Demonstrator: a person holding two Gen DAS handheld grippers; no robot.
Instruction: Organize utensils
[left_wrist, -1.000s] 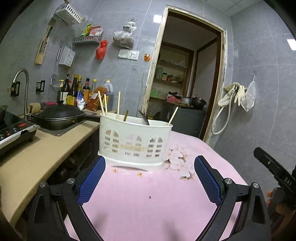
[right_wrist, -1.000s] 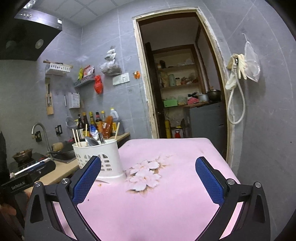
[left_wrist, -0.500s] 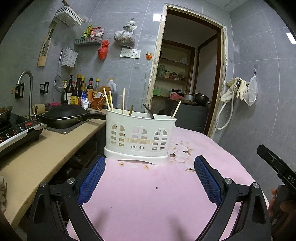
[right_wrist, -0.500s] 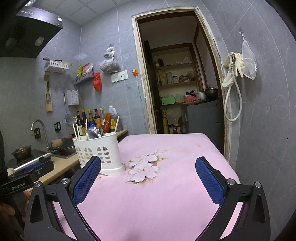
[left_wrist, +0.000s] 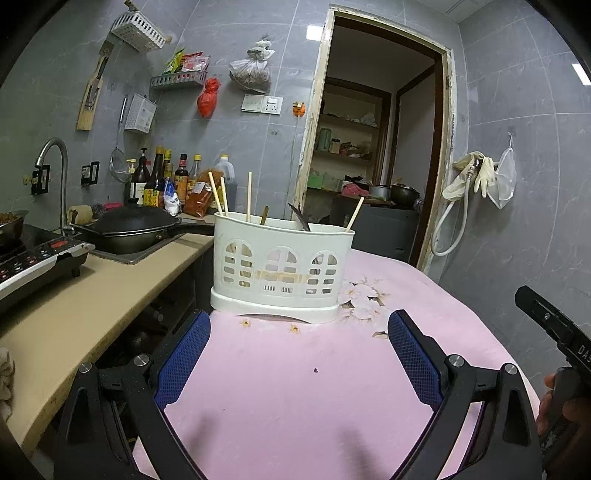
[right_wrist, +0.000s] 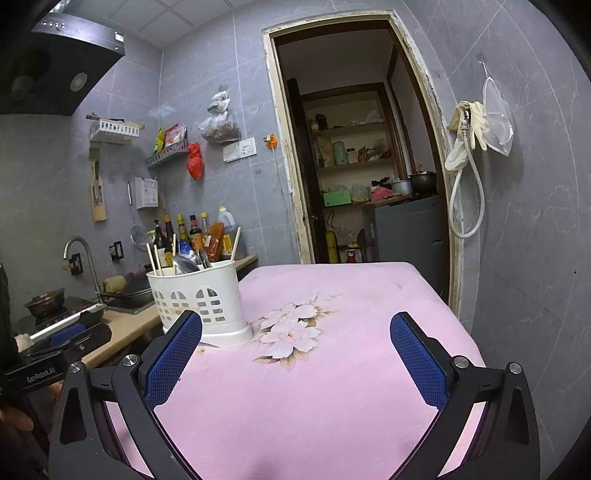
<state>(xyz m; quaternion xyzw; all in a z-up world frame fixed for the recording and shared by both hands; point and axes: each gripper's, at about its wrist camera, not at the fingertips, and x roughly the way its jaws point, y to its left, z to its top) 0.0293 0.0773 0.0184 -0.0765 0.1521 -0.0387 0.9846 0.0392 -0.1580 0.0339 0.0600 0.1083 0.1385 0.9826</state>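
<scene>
Your left gripper (left_wrist: 297, 332) has drawn level with the caddy (left_wrist: 282, 267) over the past second, the view settling from a tilt to a square look at its arched front; both tools are spread wide and empty, so the sorting appears finished or paused.

The caddy stands on the pink cloth (left_wrist: 314, 387) at the edge nearest the counter (left_wrist: 85, 295), just beyond your left fingertips. Inside it, chopsticks (left_wrist: 221, 194) lean at its left and right ends, and a spoon (right_wrist: 184, 263) rests between them.

Your right gripper (right_wrist: 295, 347) hovers to the caddy's right, over the flower print (right_wrist: 291, 332). No loose utensils show around the caddy.
</scene>
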